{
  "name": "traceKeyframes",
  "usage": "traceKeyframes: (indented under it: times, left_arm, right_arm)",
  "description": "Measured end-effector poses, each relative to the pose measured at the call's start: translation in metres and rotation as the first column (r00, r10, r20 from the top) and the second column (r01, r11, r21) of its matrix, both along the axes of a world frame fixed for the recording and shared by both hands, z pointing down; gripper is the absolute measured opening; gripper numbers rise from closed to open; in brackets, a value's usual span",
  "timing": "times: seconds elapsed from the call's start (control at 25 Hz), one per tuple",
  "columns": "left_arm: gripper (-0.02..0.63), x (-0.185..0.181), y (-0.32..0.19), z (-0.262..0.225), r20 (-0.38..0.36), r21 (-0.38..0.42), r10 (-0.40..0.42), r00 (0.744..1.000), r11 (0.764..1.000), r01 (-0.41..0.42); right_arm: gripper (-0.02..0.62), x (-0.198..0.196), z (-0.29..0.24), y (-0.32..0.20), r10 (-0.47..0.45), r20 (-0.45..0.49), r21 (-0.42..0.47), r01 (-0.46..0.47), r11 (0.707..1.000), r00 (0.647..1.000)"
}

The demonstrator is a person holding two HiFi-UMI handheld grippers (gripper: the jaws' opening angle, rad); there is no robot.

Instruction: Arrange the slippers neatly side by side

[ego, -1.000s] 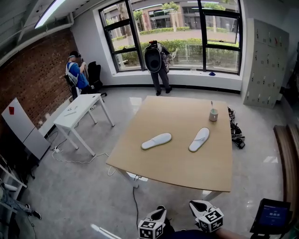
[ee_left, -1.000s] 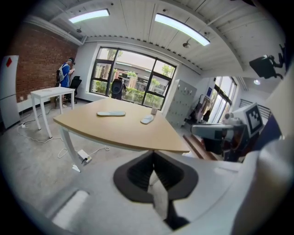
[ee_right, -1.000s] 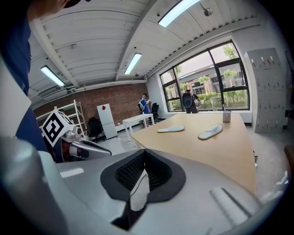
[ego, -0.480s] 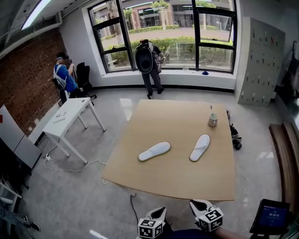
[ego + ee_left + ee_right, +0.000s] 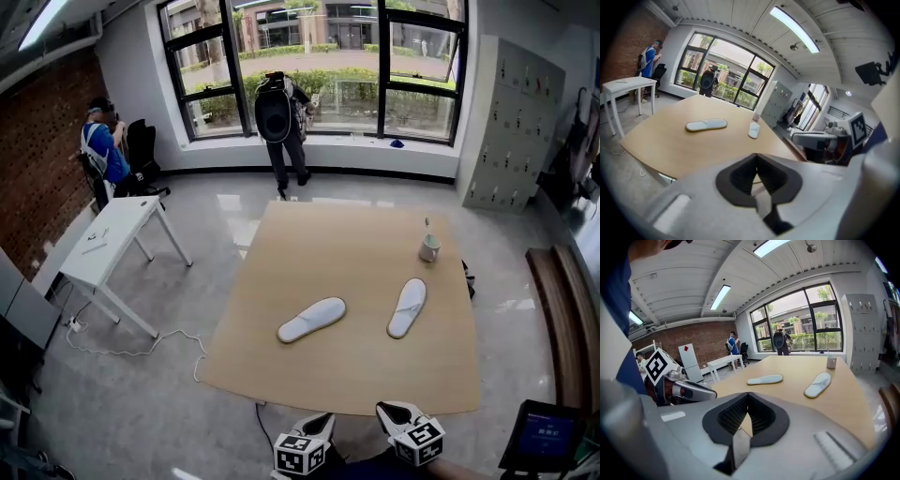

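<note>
Drawn nearer the worktop (image 5: 356, 244) than a second ago, fingers shut empty on left gripper (image 5: 757, 172) and right gripper (image 5: 747, 416); approaching slippers (image 5: 311, 320) lying well apart, seemingly splayed; next, grasp one.

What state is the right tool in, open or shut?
Shut, empty: in the right gripper view the right tool has its jaws meeting at the tips, nothing between them.

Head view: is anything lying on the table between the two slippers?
Nothing: between the left slipper and the right slipper only bare tabletop shows in the head view. The cup stands farther back, beyond the right slipper.
</note>
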State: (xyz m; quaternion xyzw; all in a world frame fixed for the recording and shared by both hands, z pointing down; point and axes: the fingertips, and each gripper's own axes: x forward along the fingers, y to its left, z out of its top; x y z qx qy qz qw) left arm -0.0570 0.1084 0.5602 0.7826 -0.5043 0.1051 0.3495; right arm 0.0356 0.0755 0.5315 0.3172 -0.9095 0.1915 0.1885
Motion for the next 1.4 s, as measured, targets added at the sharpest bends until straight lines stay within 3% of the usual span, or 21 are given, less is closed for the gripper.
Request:
traceKeyframes:
  times: [0.52, 0.88, 1.4]
  left_arm:
    - [0.005, -0.033, -0.036, 0.010, -0.070, -0.027, 0.003, 0.998, 1.000, -0.005]
    - [0.006, -0.057, -0.060, 0.009, -0.035, -0.030, -0.071, 0.997, 0.997, 0.070]
    - [0.005, -0.026, -0.139, 0.010, 0.049, -0.028, 0.021, 0.999, 0.999, -0.020]
  right_arm:
    - [0.011, -0.043, 0.008, -0.029, -0.016, -0.048, -0.025, 0.015, 1.000, 0.999]
    - [0.011, -0.071, 0.011, -0.055, -0.110, -0.017, -0.025, 0.110, 0.994, 0.994]
    - [0.011, -0.024, 0.013, -0.138, 0.034, 0.049, -0.036, -0.032, 0.999, 0.998]
